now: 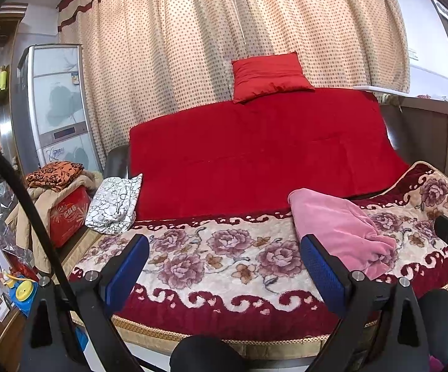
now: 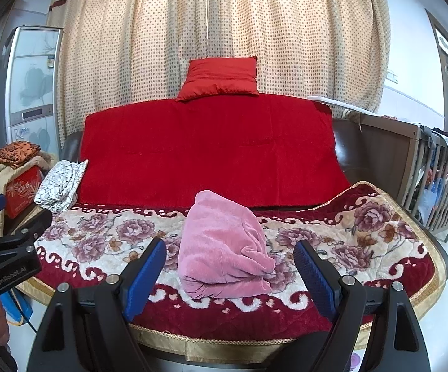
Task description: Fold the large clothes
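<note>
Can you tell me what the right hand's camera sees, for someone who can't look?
A folded pink garment lies on a flowery blanket, between the open right gripper. Behind sits a red pillow.

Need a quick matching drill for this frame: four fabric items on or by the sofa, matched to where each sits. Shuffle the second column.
Items:
1. pink fleece garment
2. red square cushion
3. white cloth with black crackle print
4. orange-and-black patterned fabric

Places:
A. top of the sofa back
B. on the pile left of the sofa
C. left end of the seat
D. on the floral blanket, in front of the open right gripper

Pairs: 1-D, 2-A, 3-C, 4-B
</note>
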`<state>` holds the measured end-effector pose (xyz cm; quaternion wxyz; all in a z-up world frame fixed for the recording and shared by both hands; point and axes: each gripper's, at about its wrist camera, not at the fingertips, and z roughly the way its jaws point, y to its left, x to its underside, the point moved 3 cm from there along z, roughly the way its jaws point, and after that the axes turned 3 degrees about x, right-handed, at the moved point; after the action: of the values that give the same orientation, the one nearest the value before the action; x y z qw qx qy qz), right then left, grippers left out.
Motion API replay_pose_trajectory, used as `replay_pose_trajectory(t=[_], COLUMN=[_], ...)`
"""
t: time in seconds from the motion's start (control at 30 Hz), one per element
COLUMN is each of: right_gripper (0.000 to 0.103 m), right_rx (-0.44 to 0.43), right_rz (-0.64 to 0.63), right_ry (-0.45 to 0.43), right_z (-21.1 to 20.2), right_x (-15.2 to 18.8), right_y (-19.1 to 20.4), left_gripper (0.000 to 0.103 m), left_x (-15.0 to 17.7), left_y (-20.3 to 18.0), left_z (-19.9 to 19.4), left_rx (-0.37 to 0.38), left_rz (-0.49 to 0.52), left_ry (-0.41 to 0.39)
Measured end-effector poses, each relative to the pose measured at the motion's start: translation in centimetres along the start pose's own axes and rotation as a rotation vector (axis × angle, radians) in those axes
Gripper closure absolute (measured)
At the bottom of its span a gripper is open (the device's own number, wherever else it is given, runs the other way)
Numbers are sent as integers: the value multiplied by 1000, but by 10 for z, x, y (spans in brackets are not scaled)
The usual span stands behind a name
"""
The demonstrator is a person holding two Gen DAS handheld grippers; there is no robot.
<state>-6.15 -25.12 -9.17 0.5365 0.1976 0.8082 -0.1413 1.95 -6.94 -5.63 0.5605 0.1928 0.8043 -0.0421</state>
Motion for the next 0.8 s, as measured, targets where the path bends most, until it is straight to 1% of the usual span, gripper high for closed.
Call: replay_pose_trajectory(t=[0.8], right_gripper=[16], right_rx=[-5], right_rz=[-6], right_ry=[-11], right_z=[-4], right_x=[-5], right_y=[7], left_gripper=[5], left_x=[0], left_y=[3], left_z=[-1], left_rx=[-3], left_rz=[-5], left_ry=[-10])
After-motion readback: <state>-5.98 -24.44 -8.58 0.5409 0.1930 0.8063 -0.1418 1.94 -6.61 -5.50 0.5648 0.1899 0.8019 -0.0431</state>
